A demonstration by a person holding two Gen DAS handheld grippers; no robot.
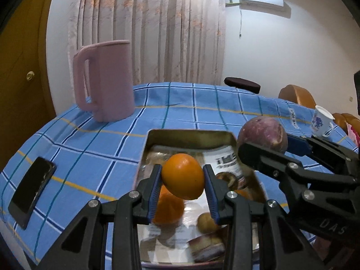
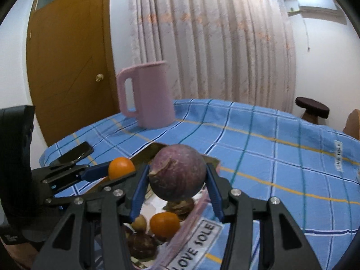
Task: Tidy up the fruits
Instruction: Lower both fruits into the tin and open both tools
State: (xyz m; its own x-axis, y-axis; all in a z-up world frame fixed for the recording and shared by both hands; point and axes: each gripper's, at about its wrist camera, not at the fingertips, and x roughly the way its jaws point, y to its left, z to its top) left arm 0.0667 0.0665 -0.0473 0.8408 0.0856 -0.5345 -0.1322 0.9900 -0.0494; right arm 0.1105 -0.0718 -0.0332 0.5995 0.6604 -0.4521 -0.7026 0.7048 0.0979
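My left gripper (image 1: pixel 182 177) is shut on an orange (image 1: pixel 182 176) and holds it above a shiny metal tray (image 1: pixel 189 136). My right gripper (image 2: pixel 177 175) is shut on a round purple fruit (image 2: pixel 177 172), also above the tray (image 2: pixel 144 155). The purple fruit (image 1: pixel 262 132) and right gripper (image 1: pixel 265 145) show at the right of the left wrist view. The held orange (image 2: pixel 121 167) and left gripper (image 2: pixel 119 171) show at the left of the right wrist view. In the tray lie another orange (image 2: pixel 165 223), a small tan fruit (image 2: pixel 139 223) and dark brown fruits (image 2: pixel 141 245).
A pink jug (image 1: pixel 104 81) stands at the back left of the blue checked tablecloth (image 1: pixel 90 153). A black phone (image 1: pixel 31 191) lies at the left. A white cup with blue flowers (image 1: pixel 320 121) stands at the right edge. A dark stool (image 2: pixel 311 108) stands beyond the table.
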